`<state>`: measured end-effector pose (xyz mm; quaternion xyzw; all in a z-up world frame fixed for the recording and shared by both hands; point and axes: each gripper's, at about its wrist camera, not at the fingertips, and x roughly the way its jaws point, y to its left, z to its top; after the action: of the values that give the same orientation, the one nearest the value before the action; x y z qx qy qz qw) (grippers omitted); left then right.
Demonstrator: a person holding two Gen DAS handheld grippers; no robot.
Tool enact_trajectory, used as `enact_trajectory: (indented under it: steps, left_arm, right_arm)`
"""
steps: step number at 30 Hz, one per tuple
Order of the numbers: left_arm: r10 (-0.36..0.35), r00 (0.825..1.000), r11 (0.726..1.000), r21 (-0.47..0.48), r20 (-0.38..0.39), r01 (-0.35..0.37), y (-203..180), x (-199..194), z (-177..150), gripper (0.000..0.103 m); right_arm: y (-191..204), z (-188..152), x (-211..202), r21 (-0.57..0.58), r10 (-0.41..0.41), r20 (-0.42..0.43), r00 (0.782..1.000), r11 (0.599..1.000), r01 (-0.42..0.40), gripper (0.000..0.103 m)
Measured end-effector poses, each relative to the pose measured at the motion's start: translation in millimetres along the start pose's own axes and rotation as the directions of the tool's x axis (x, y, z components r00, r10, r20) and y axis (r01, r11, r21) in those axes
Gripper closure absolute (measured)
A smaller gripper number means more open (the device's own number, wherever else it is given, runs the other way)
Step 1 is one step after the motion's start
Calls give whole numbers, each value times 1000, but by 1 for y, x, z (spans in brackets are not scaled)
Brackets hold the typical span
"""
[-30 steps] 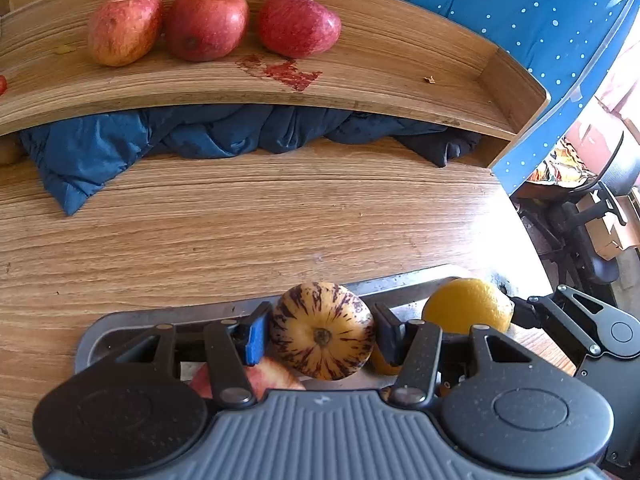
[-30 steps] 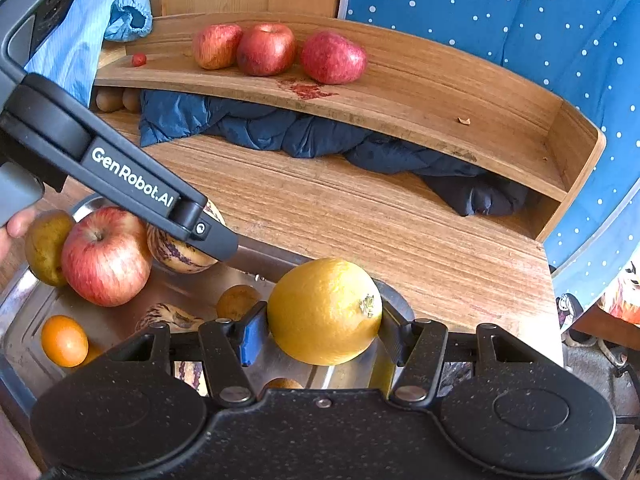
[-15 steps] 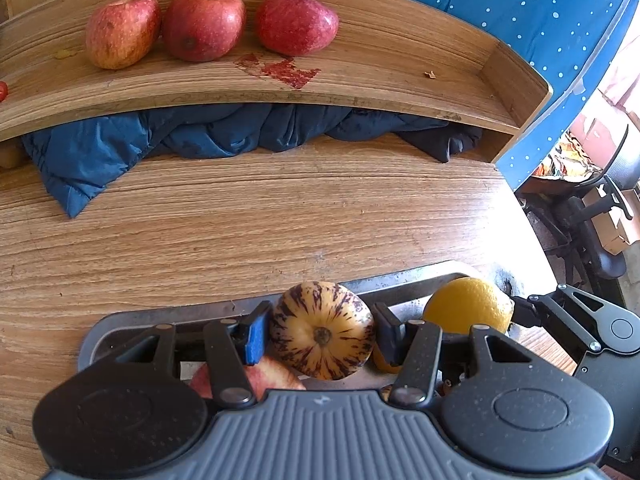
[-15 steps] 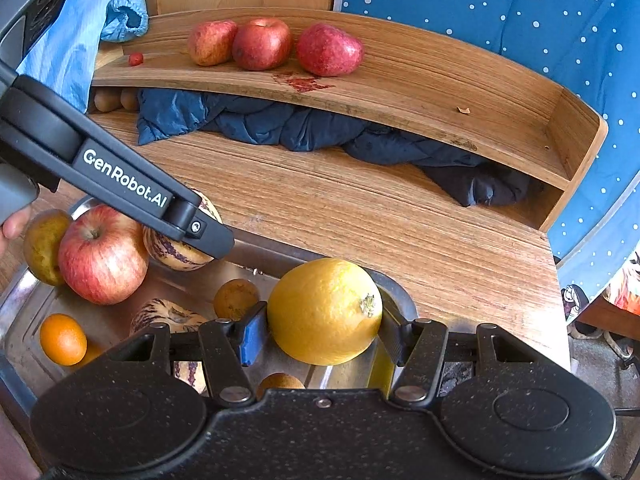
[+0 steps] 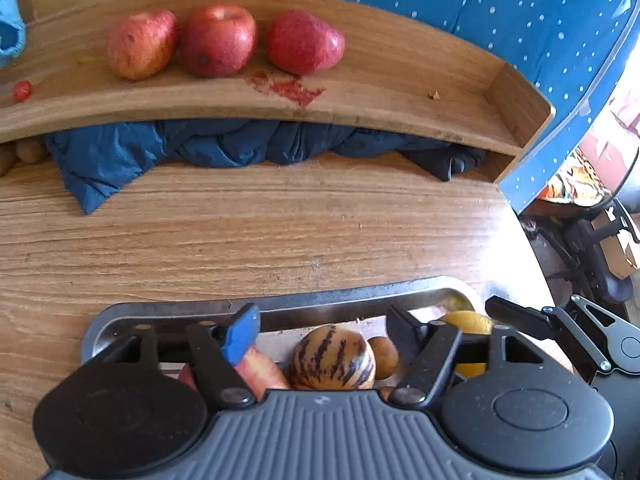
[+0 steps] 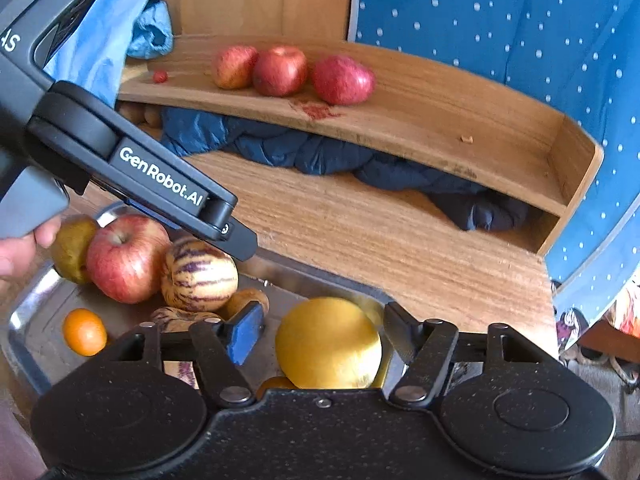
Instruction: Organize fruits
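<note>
My left gripper (image 5: 322, 328) is open above the metal tray (image 5: 320, 305). A purple-striped yellow fruit (image 5: 332, 360) lies loose in the tray below its fingers, with gaps on both sides. My right gripper (image 6: 324, 330) is open too, and a round yellow fruit (image 6: 328, 344) rests in the tray between its pads, clear of the blue pad. The right wrist view shows the striped fruit (image 6: 200, 276) beside a red apple (image 6: 124, 260), under the left gripper's finger (image 6: 240, 242). Three red apples (image 5: 218, 40) sit in a row on the raised wooden shelf (image 5: 400, 92).
The tray also holds a small orange (image 6: 84, 332), a greenish pear (image 6: 72, 248), another striped fruit and small brown fruits. A dark blue jacket (image 5: 200, 148) is stuffed under the shelf. Bare wooden table (image 5: 280, 232) lies between tray and shelf. A hand (image 6: 16, 252) grips the left tool.
Both grippers have opened. The striped fruit dropped out of the left gripper and the yellow fruit out of the right, and both now lie lower, in the tray.
</note>
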<state>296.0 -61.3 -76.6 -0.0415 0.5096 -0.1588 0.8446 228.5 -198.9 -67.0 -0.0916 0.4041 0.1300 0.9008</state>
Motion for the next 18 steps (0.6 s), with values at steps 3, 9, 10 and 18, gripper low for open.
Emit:
enact_trajectory:
  steps: [3, 9, 10, 18]
  left_arm:
    - [37, 999, 999, -19, 28, -37, -5, -13, -5, 14]
    - [100, 989, 991, -94, 112, -90, -9, -43, -24, 1]
    - [101, 988, 989, -116, 119, -87, -8, -48, -29, 1]
    - [173, 965, 958, -261, 199, -118, -3, -90, -84, 1]
  right_arm:
    - [-1, 0, -13, -15, 10, 29, 1000, 1000, -10, 24]
    - [-1, -6, -36, -31, 42, 83, 996, 999, -39, 15]
    - [0, -8, -40, -32, 49, 89, 995, 998, -46, 14]
    - [5, -23, -73, -45, 111, 140, 984, 993, -105, 2]
